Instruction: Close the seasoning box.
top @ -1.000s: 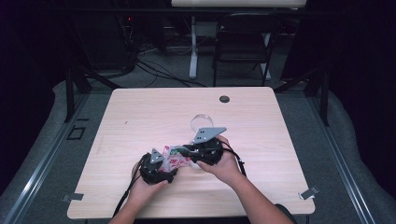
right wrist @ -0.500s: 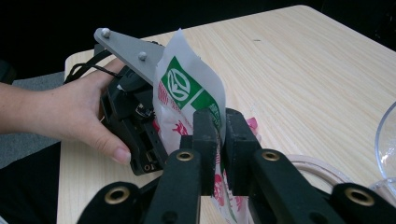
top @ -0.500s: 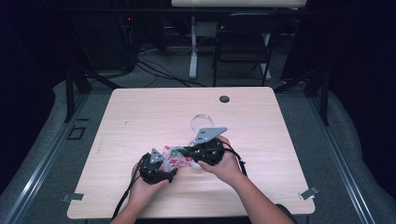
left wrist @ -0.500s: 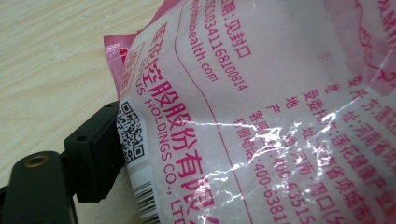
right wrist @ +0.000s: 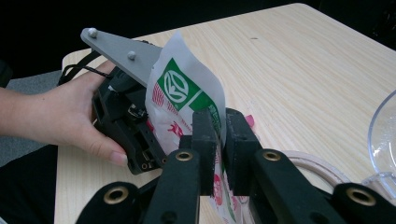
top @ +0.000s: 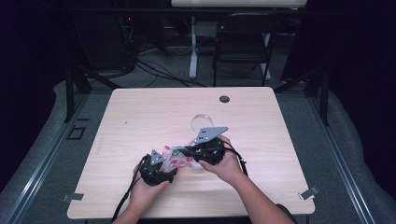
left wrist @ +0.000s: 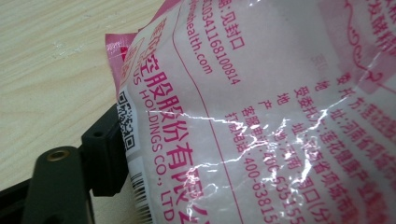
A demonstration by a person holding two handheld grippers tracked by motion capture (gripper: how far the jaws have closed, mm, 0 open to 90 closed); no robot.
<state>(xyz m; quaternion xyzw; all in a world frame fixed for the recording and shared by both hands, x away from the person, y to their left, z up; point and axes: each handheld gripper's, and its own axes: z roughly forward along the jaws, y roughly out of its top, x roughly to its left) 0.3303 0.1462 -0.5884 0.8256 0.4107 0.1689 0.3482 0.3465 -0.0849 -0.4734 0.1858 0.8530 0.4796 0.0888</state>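
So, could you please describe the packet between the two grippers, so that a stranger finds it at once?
Look at the near half of the light wooden table, where two hands hold black grippers. Between them hangs a crinkly plastic packet, white with pink-red print. A green round logo near its top edge sets it apart from the clear plastic container just behind.

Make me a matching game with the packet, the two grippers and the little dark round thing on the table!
Things:
1. packet
2. right gripper
3. left gripper
4. dark round thing

States:
A. alone near the table's far edge
B. pinches the packet's edge
C. white with red print and a green logo
D. in the person's left hand, at the packet's other end

Pairs: 1-C, 2-B, 3-D, 4-A
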